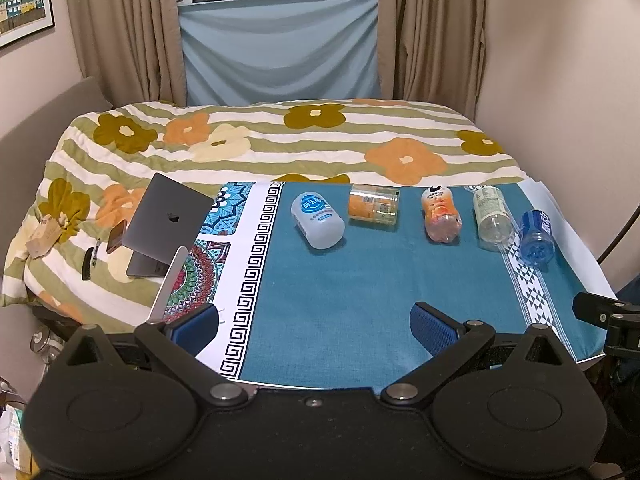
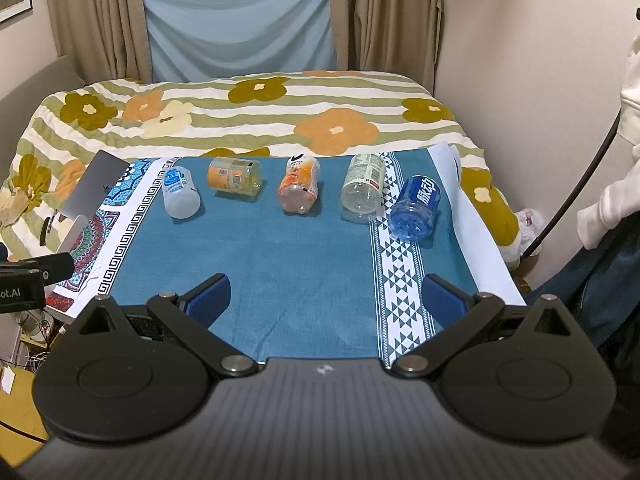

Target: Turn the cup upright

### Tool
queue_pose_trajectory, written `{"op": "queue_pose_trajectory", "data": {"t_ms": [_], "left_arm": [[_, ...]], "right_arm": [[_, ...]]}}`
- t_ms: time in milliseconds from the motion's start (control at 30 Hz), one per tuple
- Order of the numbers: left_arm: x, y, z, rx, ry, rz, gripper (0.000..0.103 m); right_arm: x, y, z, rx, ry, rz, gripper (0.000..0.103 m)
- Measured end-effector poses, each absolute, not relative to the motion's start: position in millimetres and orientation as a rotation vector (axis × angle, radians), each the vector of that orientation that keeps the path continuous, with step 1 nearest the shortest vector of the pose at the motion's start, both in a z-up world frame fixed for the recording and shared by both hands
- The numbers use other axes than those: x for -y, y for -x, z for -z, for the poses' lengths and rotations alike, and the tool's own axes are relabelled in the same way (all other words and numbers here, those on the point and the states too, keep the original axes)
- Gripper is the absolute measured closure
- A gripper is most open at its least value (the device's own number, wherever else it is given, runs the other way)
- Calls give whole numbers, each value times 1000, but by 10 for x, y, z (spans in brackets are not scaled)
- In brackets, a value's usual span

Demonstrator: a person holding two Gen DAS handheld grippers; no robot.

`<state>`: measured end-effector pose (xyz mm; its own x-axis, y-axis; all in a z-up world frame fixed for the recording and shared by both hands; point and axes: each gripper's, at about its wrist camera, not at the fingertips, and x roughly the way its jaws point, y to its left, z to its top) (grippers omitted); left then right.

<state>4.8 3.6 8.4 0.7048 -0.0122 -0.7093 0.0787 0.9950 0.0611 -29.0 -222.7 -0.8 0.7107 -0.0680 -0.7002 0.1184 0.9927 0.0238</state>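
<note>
Several plastic cups made from bottles lie on their sides in a row on the teal cloth (image 1: 352, 280): a white one (image 1: 318, 220), an orange-labelled clear one (image 1: 374, 205), an orange-pink one (image 1: 440, 216), a clear one (image 1: 493, 218) and a blue one (image 1: 537, 238). The same row shows in the right wrist view, from the white cup (image 2: 180, 192) to the blue cup (image 2: 416, 208). My left gripper (image 1: 316, 330) is open and empty, near the cloth's front edge. My right gripper (image 2: 326, 300) is open and empty, also near the front edge.
A grey laptop (image 1: 166, 224) stands half open at the table's left, on the floral bedspread (image 1: 280, 144). A phone (image 1: 116, 236) and a pen lie beside it. Curtains and a wall stand behind the bed. The other gripper's body shows at the left edge (image 2: 24, 280).
</note>
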Motion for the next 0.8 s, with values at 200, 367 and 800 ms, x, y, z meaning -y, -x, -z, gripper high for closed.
{"op": "queue_pose_trajectory", "data": {"t_ms": [200,367,800], "left_arm": [[-62,-40,-75,-786,-84,44,0],[-75,-33,-80,-786,-79,42,0],[-55,-26,-91,-782,-78,36,0]], "right_arm": [[2157,287,-55,-769,-68,99,0],[2165,291,-45,-769,-69,99,0],[2160,296,-55,-769,-71,97,0]]}}
